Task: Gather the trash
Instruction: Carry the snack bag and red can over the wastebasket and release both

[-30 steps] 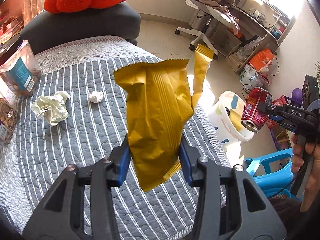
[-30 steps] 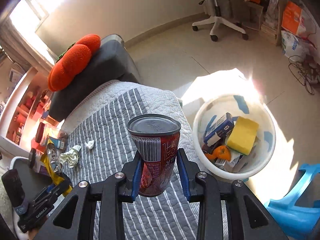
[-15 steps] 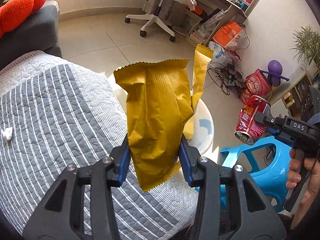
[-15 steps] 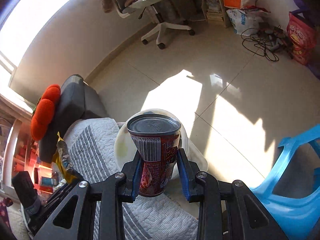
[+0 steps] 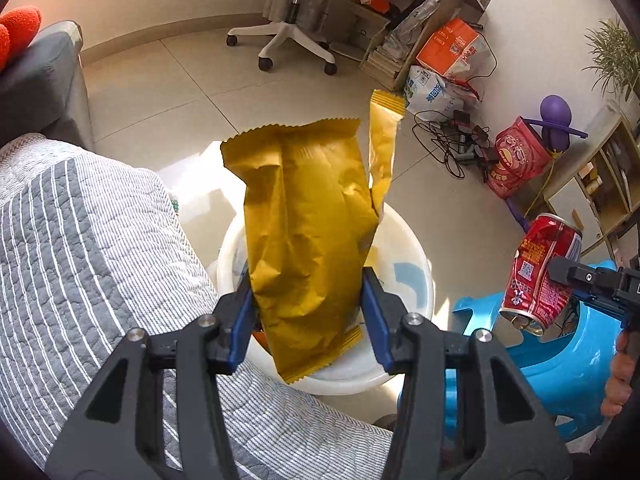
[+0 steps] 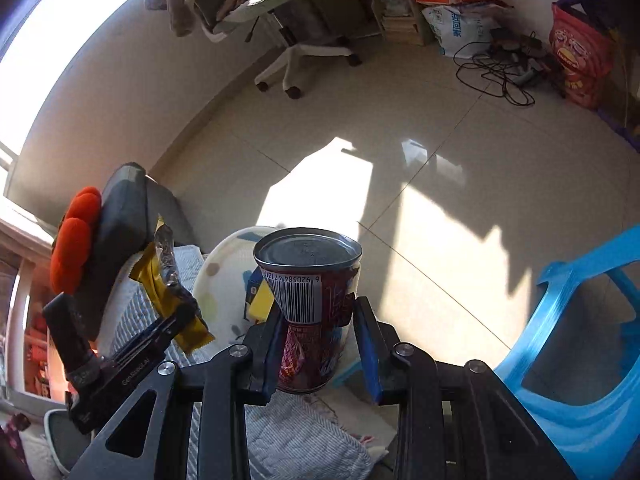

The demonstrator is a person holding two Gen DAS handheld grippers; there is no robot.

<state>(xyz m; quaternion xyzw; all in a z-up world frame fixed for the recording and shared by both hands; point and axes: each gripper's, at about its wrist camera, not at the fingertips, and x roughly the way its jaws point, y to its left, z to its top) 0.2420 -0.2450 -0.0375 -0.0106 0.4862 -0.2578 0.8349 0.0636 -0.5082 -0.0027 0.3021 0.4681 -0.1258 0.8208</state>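
**Wrapper and can held over the white bin**

Nearest in the left wrist view, the left gripper (image 5: pixel 308 312) has its blue-padded jaws pinching the lower part of a crumpled yellow wrapper (image 5: pixel 308 232); the wrapper stands upright, a torn strip rising at its right edge; directly behind and below it sits the white bin (image 5: pixel 404 280), so the wrapper hangs above the bin's opening. To the left lies the grey striped quilt (image 5: pixel 80 248), its edge just beside the bin; to the right, the right gripper (image 5: pixel 560 276) grips a dented red can (image 5: pixel 540 276) tilted bottom-down in front of a blue plastic stool (image 5: pixel 568 364).

In the right wrist view the right gripper (image 6: pixel 316 320) has its jaws closed on the sides of the red can (image 6: pixel 308 304) — barcode facing the camera, grey end up; the white bin (image 6: pixel 224 280) shows just behind and left of the can, with a yellow block visible inside; the left gripper (image 6: pixel 176 320) holds the yellow wrapper (image 6: pixel 160 276) at the bin's left rim.

Farther off — a white office chair (image 5: pixel 288 20) on the tiled floor, a tangle of cables (image 5: pixel 452 140), a red bag (image 5: pixel 516 160); an orange cushion (image 6: pixel 74 236) rests on a dark seat.
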